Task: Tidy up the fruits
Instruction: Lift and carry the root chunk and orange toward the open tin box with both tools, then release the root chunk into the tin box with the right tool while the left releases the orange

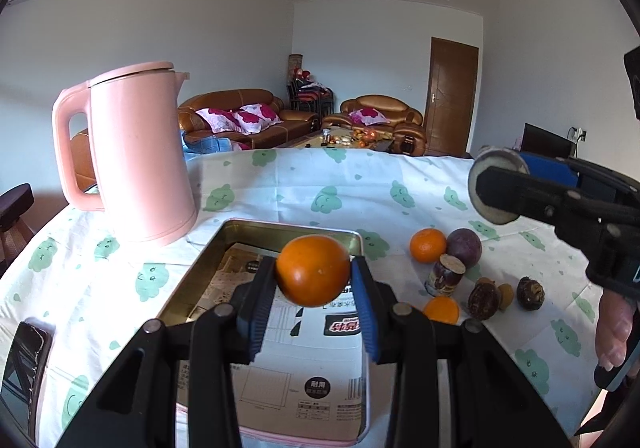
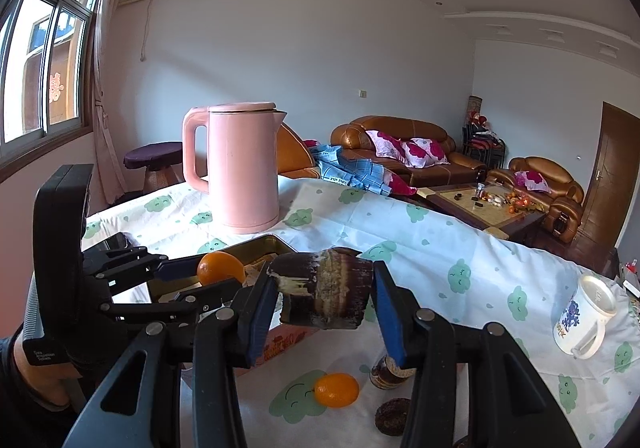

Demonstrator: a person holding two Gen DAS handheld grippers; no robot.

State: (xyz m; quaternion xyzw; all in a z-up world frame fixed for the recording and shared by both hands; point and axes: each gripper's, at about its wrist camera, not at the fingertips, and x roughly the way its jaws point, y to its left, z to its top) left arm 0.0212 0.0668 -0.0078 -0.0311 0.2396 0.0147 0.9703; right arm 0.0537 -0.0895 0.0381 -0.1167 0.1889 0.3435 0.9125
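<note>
Both hands were mid-carry, each bringing a piece toward the rectangular gold metal tin (image 1: 192, 280) lined with printed paper, which sat on the cloud-print worktop (image 1: 304, 195) just at five o'clock of the tall pink plastic kettle (image 1: 136, 155).

The left tongs (image 1: 313, 280) were pressed in on a round orange tangerine (image 1: 313, 275), its pads pinching the fruit at nine and three o'clock, hanging above the tin's open middle. The next move, as I judged it, called for lowering and spreading the pads so the fruit would settle inside without rolling.

The right tongs (image 2: 325, 290) pinched a dark brown cut sugarcane stub (image 2: 325, 290) crosswise, end to end, above the tin's near rim. More fruit lay loose on the cloth at three o'clock of the tin.
</note>
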